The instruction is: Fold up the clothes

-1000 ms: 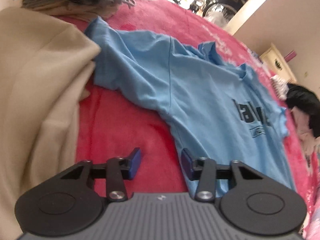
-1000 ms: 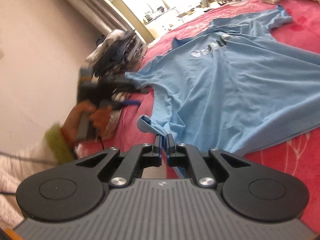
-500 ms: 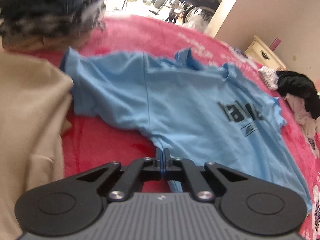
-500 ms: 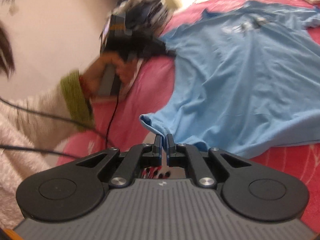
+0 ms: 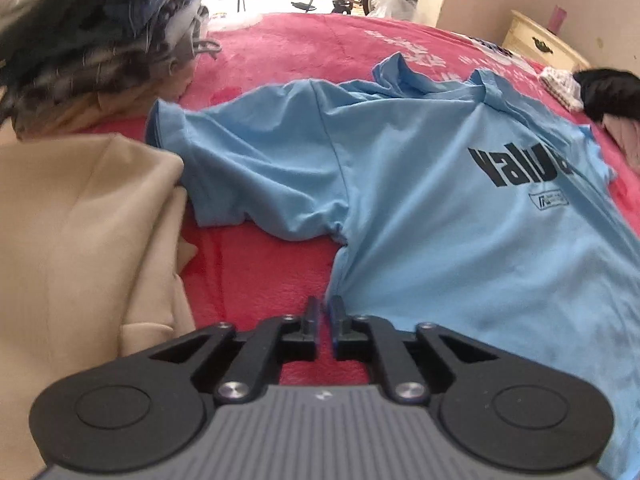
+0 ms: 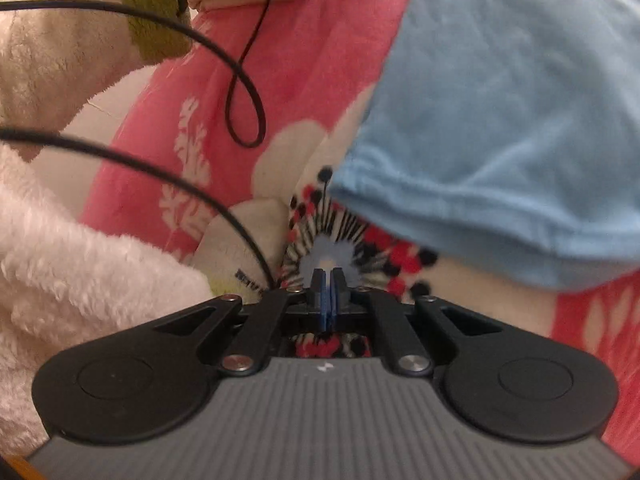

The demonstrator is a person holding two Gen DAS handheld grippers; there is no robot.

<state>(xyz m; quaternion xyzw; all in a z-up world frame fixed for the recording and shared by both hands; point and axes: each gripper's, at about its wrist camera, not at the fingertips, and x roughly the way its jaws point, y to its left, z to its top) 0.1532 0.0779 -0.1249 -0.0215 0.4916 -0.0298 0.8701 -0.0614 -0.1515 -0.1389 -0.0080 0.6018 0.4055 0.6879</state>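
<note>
A light blue T-shirt (image 5: 440, 208) with black lettering lies spread face up on the red blanket (image 5: 260, 272). My left gripper (image 5: 325, 308) sits at the shirt's side edge below the sleeve. Its jaws are opening with a narrow gap, and the shirt's edge reaches the right fingertip (image 5: 337, 306) without being pinched. My right gripper (image 6: 328, 276) is shut and points down at a flower print on the blanket (image 6: 300, 60). The shirt's hem (image 6: 460, 220) lies just beyond its tips, apart from them.
A beige garment (image 5: 80, 220) lies left of the shirt, with a pile of dark clothes (image 5: 92, 32) behind it. A black garment (image 5: 608, 92) and a cream cabinet (image 5: 540, 44) are at the far right. A person's fluffy white sleeve (image 6: 60, 240) and black cables (image 6: 240, 80) are left of my right gripper.
The left gripper closed at the shirt's side edge, then parted a little. The right gripper swung down toward the blanket, and the shirt corner that was at its tips now lies ahead of them.
</note>
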